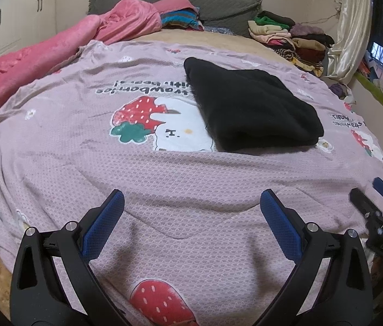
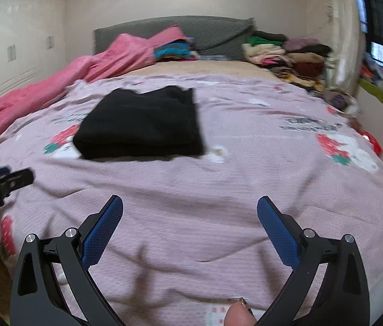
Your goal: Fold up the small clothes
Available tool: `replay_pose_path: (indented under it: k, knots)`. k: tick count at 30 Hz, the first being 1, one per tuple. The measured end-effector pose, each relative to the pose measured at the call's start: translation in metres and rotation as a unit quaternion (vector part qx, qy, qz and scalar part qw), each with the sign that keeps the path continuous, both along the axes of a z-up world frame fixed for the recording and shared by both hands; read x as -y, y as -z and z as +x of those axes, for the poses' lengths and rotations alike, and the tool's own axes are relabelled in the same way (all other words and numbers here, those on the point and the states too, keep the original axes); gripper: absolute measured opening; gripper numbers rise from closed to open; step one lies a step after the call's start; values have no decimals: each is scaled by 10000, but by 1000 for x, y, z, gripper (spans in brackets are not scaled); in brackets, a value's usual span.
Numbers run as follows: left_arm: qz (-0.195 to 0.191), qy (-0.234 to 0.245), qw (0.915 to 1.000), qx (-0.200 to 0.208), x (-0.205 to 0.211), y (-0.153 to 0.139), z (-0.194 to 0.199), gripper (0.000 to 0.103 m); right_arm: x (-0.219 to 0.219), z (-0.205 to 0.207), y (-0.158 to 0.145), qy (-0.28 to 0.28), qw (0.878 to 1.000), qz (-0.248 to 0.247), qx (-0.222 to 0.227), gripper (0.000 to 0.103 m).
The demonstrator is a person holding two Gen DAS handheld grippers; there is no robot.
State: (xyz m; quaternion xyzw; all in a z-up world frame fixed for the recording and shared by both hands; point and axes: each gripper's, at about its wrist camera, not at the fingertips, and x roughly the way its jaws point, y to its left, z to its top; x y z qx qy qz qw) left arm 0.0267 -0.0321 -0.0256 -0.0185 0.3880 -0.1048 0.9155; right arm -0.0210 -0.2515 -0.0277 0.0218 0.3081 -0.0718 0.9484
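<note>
The folded black garment [image 1: 251,106] lay mid-bed on the pink bedspread [image 1: 164,174]; the left gripper [image 1: 191,212] and right gripper [image 2: 190,214] gaped wide, holding nothing.

Folded black garment [image 2: 140,125] lay on the pink bedspread [image 2: 218,190]; right gripper [image 2: 190,209] hovered nearby, jaws apart and empty.

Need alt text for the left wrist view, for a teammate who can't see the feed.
A folded black garment lies on a pink strawberry-print bedspread, ahead of the open, empty left gripper. The right gripper shows at the right edge; stacked clothes sit by the headboard.
</note>
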Motion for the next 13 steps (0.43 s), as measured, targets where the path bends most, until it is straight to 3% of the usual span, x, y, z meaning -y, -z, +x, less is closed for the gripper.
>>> replay_pose_path:
  k: [4, 7, 10, 13]
  knots:
    - [-76, -259, 9993, -245, -16, 5, 9, 94, 48, -13, -7, 1143, 9933, 173, 15, 99]
    - [-367, -703, 9958, -460, -62, 0, 33, 94, 116, -40, -7, 2333, 9712, 444, -196, 99]
    - [-549, -1556, 9851, -487, -144, -13, 65, 94, 200, -93, -1, 3844, 9217, 350, -376, 99]
    - [-52, -2761, 9610, -125, -251, -28, 99, 94, 272, -155, 15, 5111, 8561, 121, -761, 99]
